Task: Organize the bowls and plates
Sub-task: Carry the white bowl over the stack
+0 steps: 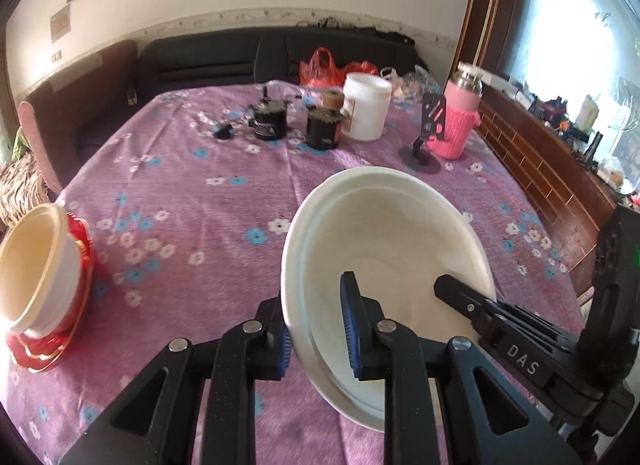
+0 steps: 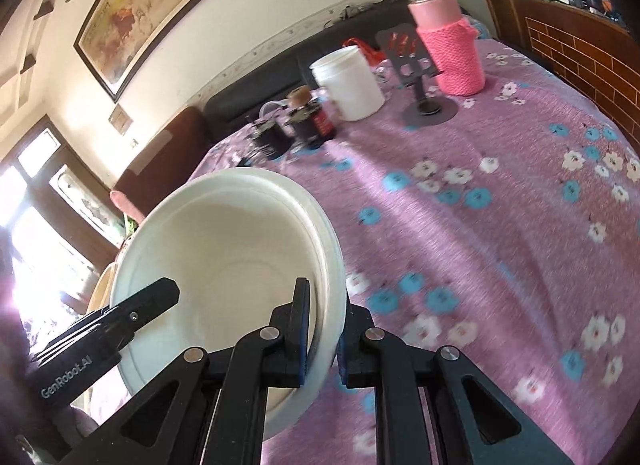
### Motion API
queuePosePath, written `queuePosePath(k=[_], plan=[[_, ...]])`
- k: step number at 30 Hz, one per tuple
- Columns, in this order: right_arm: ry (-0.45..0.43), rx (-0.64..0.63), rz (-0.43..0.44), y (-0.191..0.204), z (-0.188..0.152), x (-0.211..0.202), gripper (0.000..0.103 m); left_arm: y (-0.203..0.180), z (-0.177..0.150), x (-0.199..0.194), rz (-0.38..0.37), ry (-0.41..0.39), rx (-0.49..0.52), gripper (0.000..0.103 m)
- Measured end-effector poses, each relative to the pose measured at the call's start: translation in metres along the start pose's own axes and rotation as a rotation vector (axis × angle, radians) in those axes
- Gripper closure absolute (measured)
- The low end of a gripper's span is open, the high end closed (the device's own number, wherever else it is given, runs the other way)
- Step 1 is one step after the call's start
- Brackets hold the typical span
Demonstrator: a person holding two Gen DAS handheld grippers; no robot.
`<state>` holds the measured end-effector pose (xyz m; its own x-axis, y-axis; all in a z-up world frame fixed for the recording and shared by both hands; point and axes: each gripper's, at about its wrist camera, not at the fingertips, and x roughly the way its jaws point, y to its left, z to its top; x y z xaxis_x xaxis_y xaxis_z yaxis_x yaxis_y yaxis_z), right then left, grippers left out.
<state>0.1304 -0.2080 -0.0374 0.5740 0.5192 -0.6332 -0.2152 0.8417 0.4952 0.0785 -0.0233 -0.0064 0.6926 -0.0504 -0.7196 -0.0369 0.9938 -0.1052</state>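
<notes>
above the purple cloth both my left gripper [image 1: 318, 329] and right gripper [image 2: 322, 339] clamp the white bowl [image 1: 384, 249]; next i carry it to the bowl stack [image 1: 36, 265] at nine o'clock.

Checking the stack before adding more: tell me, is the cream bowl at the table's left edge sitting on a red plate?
Yes, the cream bowl rests on a red plate.

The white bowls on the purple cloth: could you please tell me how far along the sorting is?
Done: a cream bowl stack already sits on the red plates. In hand: both the left claw and the right claw pinch opposite rims of the nested white bowls, lifted off the tablecloth. Left: probably setting them down with the stack.
</notes>
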Motion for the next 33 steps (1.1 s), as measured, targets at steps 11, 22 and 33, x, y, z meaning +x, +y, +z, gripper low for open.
queuePosePath(k=[11,22,33], plan=[[-0.008,-0.096,0.013,0.067,-0.028,-0.019,0.091,0.058,-0.026,-0.043,-0.01,-0.04,-0.104,0.083],[0.019,-0.238,0.032,0.149,-0.046,-0.007,0.09,0.137,-0.047,-0.074,0.035,-0.072,-0.25,0.083],[0.049,-0.368,0.092,0.241,-0.059,0.019,0.09,0.213,-0.059,-0.112,0.107,-0.152,-0.371,0.082]])
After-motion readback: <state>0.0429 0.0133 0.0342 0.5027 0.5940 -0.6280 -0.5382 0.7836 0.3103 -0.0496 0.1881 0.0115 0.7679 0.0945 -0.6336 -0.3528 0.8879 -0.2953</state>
